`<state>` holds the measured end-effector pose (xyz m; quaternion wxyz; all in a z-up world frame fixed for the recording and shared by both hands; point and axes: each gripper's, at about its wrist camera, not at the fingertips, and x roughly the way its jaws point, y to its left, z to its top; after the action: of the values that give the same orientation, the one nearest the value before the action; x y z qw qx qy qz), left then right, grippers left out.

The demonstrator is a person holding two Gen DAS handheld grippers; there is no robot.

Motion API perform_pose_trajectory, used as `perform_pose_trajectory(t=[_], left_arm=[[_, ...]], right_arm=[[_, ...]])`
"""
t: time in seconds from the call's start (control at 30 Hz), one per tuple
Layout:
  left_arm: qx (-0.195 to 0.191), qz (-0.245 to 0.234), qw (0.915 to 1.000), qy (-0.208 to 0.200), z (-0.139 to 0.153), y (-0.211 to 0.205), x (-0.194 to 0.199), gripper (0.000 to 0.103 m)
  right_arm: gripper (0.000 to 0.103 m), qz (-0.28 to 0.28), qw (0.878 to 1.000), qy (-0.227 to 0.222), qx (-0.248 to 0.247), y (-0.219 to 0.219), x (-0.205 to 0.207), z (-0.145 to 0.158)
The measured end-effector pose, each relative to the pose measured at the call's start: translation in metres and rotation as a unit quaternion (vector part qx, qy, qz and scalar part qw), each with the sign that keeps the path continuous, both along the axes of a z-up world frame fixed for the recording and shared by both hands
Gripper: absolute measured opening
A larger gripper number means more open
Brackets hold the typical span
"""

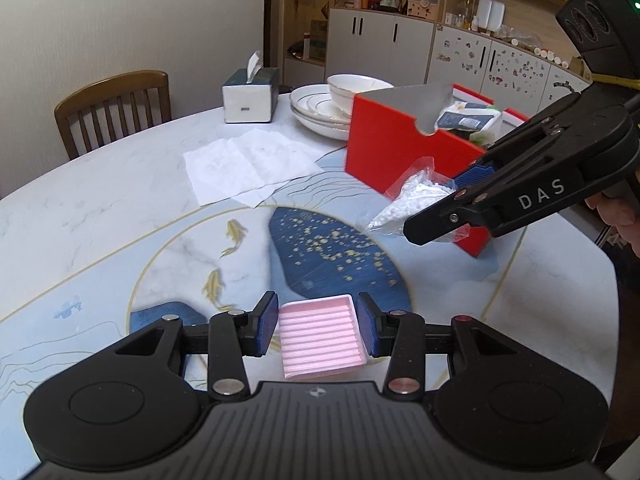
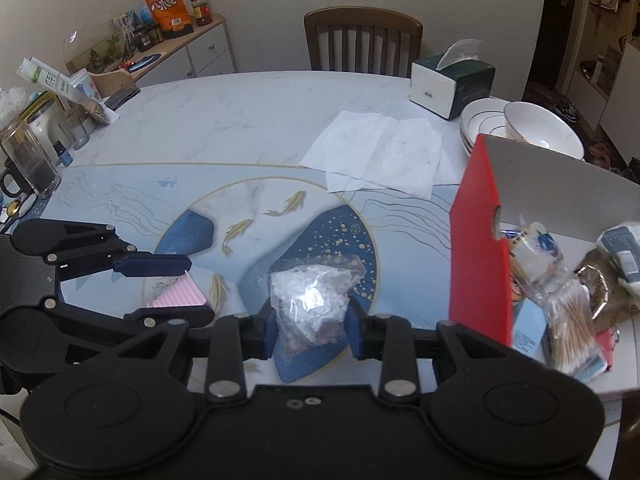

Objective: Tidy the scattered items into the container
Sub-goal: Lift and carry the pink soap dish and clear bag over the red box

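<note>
My left gripper has its blue pads around a pink ribbed tray, holding it low over the table; the tray also shows in the right wrist view. My right gripper is shut on a clear bag of white beads and holds it above the table, just left of the red box. In the left wrist view the bag hangs in front of the red box. The box holds cotton swabs and other packets.
Unfolded white tissues lie mid-table. A tissue box and stacked white plates with a bowl stand behind the red box. A wooden chair is at the far edge. Glass jars and cups crowd the table's left side.
</note>
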<state>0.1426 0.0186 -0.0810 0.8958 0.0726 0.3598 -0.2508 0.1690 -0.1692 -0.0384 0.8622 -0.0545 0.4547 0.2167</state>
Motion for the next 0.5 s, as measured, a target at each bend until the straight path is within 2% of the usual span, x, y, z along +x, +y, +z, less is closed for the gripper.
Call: perform_pose_trajectory(t=[0.2, 0.5], left_arm=[[-0.014, 0.006, 0.9999, 0.001, 0.014, -0.016, -0.006, 0.041], [-0.019, -0.001, 0.9996, -0.021, 0.041, -0.055, -0.010, 0.041]], right_arm=[[0.032, 0.000, 1.000, -0.013, 0.008, -0.021, -0.013, 0.017], [0.032, -0.012, 0.999, -0.033, 0.016, -0.064, -0.022, 0.032]])
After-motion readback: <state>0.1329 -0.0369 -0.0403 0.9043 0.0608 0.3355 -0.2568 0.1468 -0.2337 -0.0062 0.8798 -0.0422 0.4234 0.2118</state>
